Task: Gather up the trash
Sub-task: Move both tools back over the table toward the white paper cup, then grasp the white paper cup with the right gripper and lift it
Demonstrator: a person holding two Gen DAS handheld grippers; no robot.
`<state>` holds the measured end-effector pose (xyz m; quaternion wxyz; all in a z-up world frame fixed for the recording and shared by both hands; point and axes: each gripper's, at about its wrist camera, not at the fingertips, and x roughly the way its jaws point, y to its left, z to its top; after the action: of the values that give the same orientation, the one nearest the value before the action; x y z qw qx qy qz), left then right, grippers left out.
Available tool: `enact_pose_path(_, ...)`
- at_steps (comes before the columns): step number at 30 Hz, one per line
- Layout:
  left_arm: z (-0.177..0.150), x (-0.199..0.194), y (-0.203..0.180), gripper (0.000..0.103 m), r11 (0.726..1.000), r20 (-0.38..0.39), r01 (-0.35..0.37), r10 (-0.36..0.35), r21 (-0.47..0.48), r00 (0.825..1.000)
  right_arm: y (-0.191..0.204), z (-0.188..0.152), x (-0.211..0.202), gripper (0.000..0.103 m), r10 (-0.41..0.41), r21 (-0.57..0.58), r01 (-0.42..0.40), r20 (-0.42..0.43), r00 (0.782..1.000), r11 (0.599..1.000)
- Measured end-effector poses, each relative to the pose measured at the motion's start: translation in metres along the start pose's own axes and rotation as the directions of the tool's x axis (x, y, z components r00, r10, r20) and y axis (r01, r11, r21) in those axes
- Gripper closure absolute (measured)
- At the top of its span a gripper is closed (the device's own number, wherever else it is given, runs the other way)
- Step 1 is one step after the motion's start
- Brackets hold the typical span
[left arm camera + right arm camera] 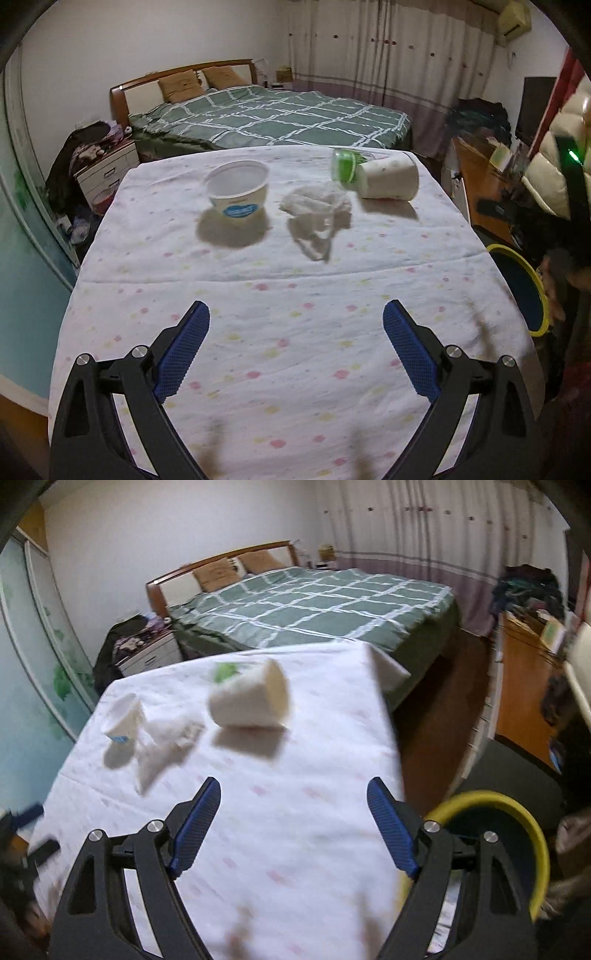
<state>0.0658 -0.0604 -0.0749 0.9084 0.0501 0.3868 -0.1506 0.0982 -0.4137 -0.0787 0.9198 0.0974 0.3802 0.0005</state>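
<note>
Though jaws wide, tissue [317,204] well beyond.

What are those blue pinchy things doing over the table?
A person is tidying trash with two hand-held grippers. The left gripper and right gripper are both open and empty. The white bowl, crumpled tissue and tipped-over paper cup lie on the tablecloth. A yellow-rimmed bin waits beside it.

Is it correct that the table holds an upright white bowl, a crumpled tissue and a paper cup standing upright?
Not quite. In the left wrist view the paper cup lies on its side, not upright. The rest holds: the white bowl stands upright and the crumpled tissue lies between them on the table.
</note>
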Motion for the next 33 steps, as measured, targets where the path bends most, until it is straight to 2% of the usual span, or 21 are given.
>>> enact_pose_path(2,-0.002,-0.001,0.004,0.009,1.0,0.002,0.001,-0.001,-0.007,1.0,0.022,0.016,0.016,0.018,-0.013,-0.034,0.013,0.012,1.0,0.999)
enact_pose_path(7,-0.006,-0.001,0.007,0.009,1.0,-0.001,0.021,-0.021,-0.014,1.0,0.057,0.041,0.058,0.013,-0.051,-0.087,0.053,0.025,0.998,0.995)
enact_pose_path(15,-0.008,0.002,0.018,0.009,0.999,-0.01,0.019,-0.019,-0.028,1.0,0.069,0.059,0.1,0.01,-0.106,-0.076,0.106,0.011,0.994,0.991)
enact_pose_path(23,-0.011,0.007,0.022,0.009,0.999,-0.022,0.034,-0.035,-0.041,0.999,0.08,0.059,0.127,0.008,-0.23,-0.122,0.231,0.022,0.973,0.965)
enact_pose_path(31,-0.012,0.009,0.022,0.009,0.998,-0.03,0.038,-0.04,-0.041,0.999,0.077,0.057,0.149,0.008,-0.261,-0.121,0.258,-0.009,0.965,0.958)
enact_pose_path(33,-0.012,0.01,0.021,0.009,0.998,-0.034,0.042,-0.043,-0.042,0.998,0.074,0.057,0.152,0.024,-0.251,-0.113,0.246,-0.028,0.968,0.963)
